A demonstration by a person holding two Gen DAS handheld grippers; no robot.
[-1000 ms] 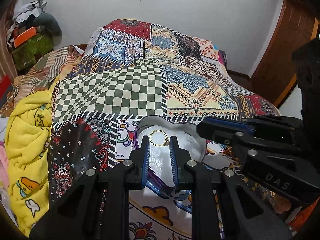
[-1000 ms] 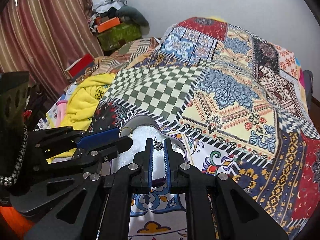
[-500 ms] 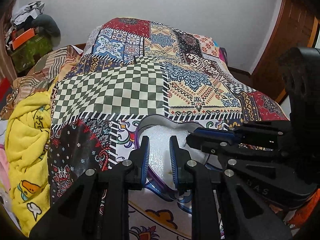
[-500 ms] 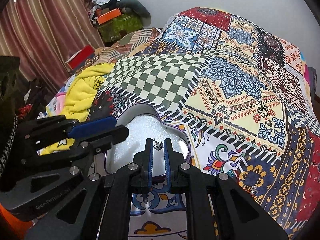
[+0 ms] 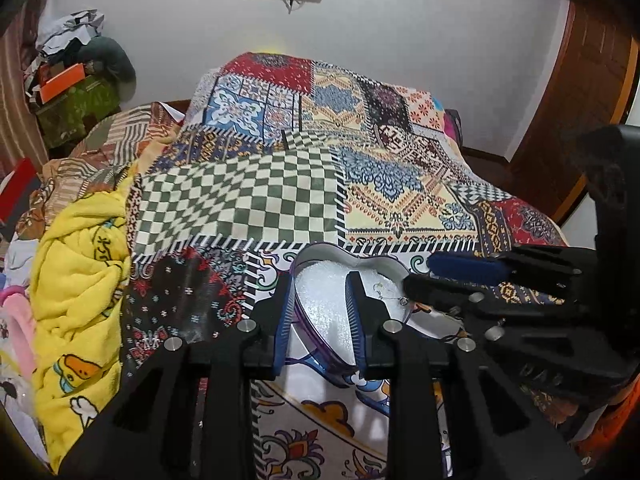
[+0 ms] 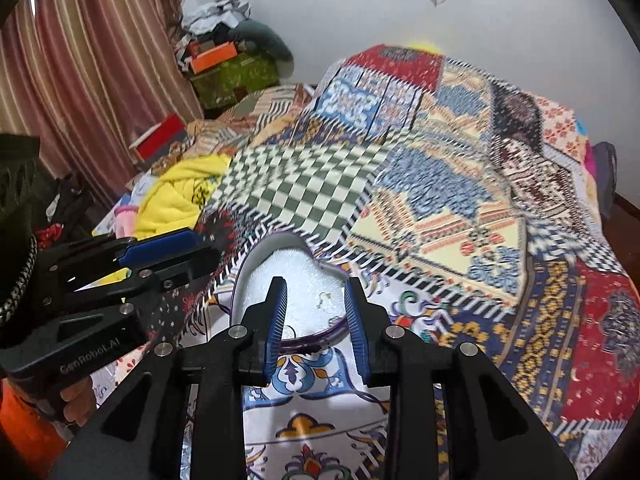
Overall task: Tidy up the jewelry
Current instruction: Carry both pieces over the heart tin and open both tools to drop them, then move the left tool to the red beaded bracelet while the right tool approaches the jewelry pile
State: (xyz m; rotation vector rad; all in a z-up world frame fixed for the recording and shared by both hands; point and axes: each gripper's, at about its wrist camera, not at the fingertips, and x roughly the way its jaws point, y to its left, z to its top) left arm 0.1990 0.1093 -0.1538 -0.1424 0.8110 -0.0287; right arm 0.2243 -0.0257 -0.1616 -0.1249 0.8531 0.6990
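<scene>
A heart-shaped tin with a purple rim and white foam lining lies on the patchwork bedspread; it also shows in the right wrist view. A small pendant on a thin chain lies on the foam, also seen in the left wrist view. My right gripper is open and empty just above the tin's near edge. My left gripper is open with the tin's left rim between its fingers, not clamped. The right gripper reaches in from the right in the left wrist view.
A yellow blanket is bunched at the bed's left edge. Boxes and clothes are piled by the curtain at the far left. A wooden door stands at the right. The bedspread stretches away behind the tin.
My right gripper has opened and let the pendant drop onto the foam in the tin. The left gripper has barely moved.
</scene>
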